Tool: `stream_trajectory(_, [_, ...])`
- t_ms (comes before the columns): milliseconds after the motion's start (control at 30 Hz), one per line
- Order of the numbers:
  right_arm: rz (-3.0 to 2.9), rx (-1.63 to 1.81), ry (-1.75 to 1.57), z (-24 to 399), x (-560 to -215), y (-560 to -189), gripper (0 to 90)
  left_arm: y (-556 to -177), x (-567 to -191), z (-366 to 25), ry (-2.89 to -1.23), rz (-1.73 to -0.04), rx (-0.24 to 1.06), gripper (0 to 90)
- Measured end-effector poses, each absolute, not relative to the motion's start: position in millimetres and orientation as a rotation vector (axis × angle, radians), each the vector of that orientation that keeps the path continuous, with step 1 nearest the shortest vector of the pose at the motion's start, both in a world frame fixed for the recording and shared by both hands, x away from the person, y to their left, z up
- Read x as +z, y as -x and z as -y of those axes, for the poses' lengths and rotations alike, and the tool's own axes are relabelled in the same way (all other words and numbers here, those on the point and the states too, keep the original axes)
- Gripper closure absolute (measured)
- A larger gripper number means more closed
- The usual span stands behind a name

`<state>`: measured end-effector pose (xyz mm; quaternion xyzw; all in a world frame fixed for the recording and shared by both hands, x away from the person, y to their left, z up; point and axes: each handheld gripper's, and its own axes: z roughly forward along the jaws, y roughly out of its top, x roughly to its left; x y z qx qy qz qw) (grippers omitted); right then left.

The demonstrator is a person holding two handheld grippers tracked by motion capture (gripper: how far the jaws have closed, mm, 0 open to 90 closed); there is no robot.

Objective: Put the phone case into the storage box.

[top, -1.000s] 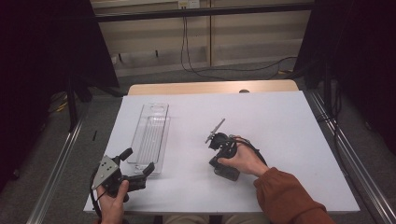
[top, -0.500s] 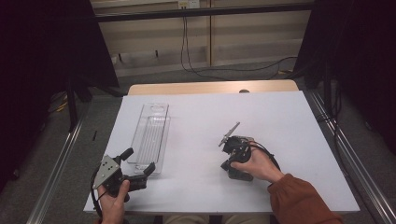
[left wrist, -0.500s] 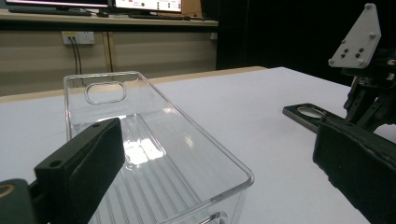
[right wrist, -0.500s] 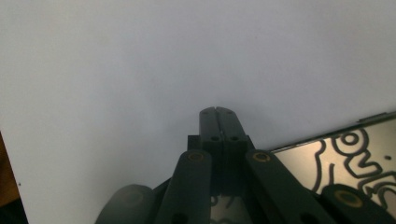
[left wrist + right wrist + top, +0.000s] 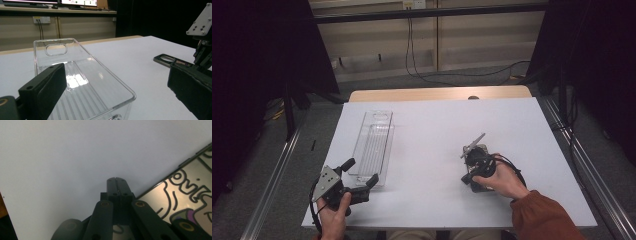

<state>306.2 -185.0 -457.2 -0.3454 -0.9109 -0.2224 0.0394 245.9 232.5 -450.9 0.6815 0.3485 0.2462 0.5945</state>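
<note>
Left gripper sat at the near left corner of the white table, held in the person's left hand, fingers spread wide with nothing between them. In the left gripper view those fingers framed the near end of the clear plastic tray, one on each side, apart from its walls as far as I could tell. Tray lay lengthwise on the left half of the table, near end just beside the left gripper, far end with an oval handle cutout, empty inside.

Right gripper was at near right of the table, well apart from the tray, gripped by the right hand in an orange sleeve, its grey plate tilted up toward the far side. In the right gripper view its fingers were pressed together, pinching nothing, tips over bare white table. A flat glossy card with cartoon lettering lay just right of them in that view, partly under the gripper body; can't tell if touching
</note>
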Motion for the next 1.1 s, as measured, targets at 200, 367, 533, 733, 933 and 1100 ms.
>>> stream_trajectory(200, [2.778,-0.713,1.1,198,-458,-304,90.0,-247,-451,-233,-1.594,-0.807,0.576,2.3])
stream_trajectory(367, [2.76,-0.734,1.139,206,-459,-303,90.0,-247,-451,-233,-1.59,-0.799,0.579,2.2])
stream_trajectory(533, [2.76,-0.729,1.159,213,-459,-304,90.0,-247,-451,-233,-1.589,-0.804,0.58,2.3])
stream_trajectory(733, [2.771,-0.726,1.178,219,-459,-306,90.0,-247,-451,-233,-1.589,-0.804,0.579,2.3])
stream_trajectory(933, [2.76,-0.737,1.224,228,-459,-309,90.0,-247,-451,-234,-1.585,-0.805,0.58,2.2])
stream_trajectory(1100, [2.769,-0.733,1.228,230,-459,-308,90.0,-247,-451,-234,-1.583,-0.806,0.579,2.3])
